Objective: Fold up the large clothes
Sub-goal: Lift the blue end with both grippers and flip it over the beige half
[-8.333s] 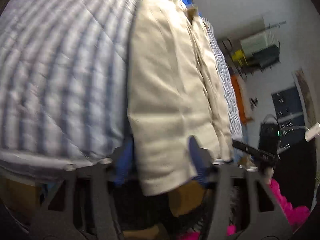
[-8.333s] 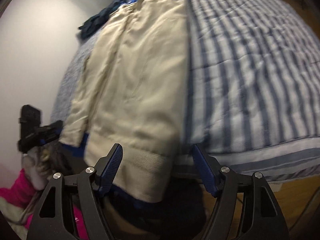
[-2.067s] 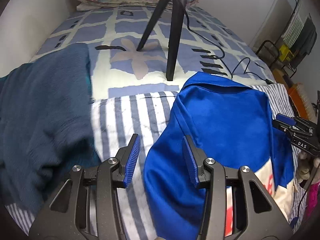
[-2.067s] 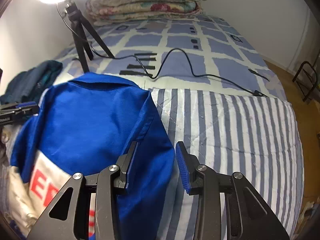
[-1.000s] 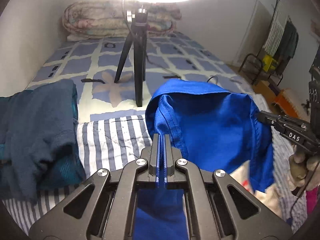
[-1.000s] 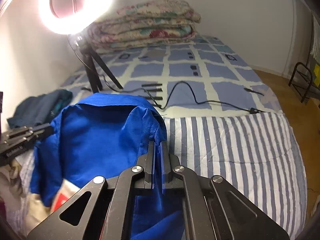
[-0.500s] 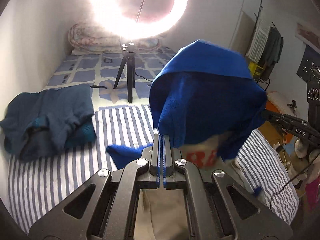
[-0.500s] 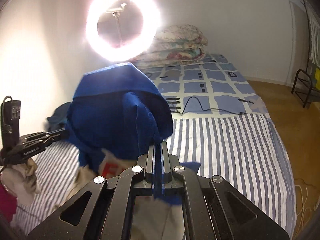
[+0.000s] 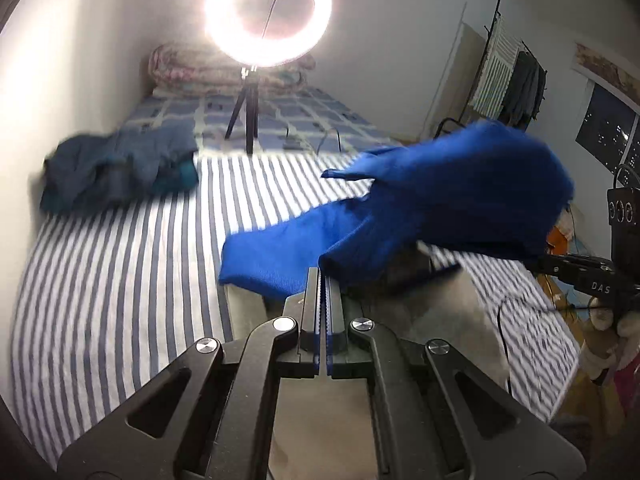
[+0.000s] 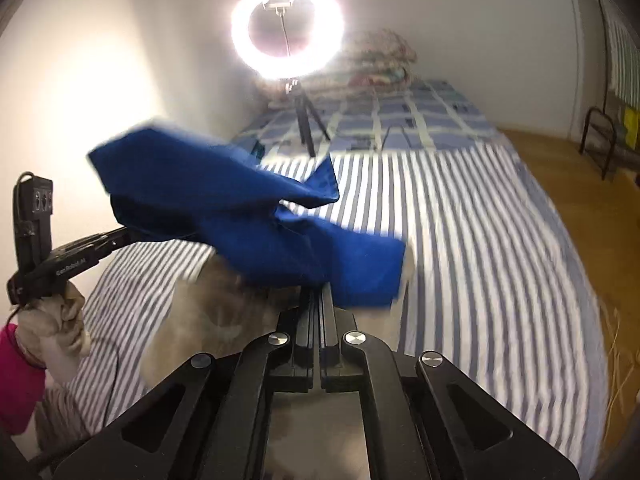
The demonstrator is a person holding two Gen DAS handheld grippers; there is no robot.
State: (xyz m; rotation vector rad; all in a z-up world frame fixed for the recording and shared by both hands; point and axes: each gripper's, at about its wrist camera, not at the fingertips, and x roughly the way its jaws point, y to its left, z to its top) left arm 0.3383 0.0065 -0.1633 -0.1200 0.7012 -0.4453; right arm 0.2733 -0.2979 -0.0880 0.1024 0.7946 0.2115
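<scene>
Above the blue-and-white striped quilt (image 9: 120,280), a large blue-and-beige fabric jacket (image 9: 440,208) billows between the left gripper (image 9: 323,280) and right gripper (image 10: 320,300), each clenched on its blue edge. Soft and light, it looks best held by its corners. No containers appear.

Both views ride on hand-held grippers, each looking forward and downward along its own closed fingers, close above the near end of the striped bed (image 9: 120,280) and facing the ring light (image 9: 268,12) at its far end. The left wrist view stands left of the ring light's line, with the right gripper (image 9: 576,272) at its right edge; the right wrist view stands right of it, with the left gripper (image 10: 80,256) at its left edge. Both share the bed, the ring light, its tripod (image 10: 306,120) and the lifted blue jacket (image 9: 440,208) between them
</scene>
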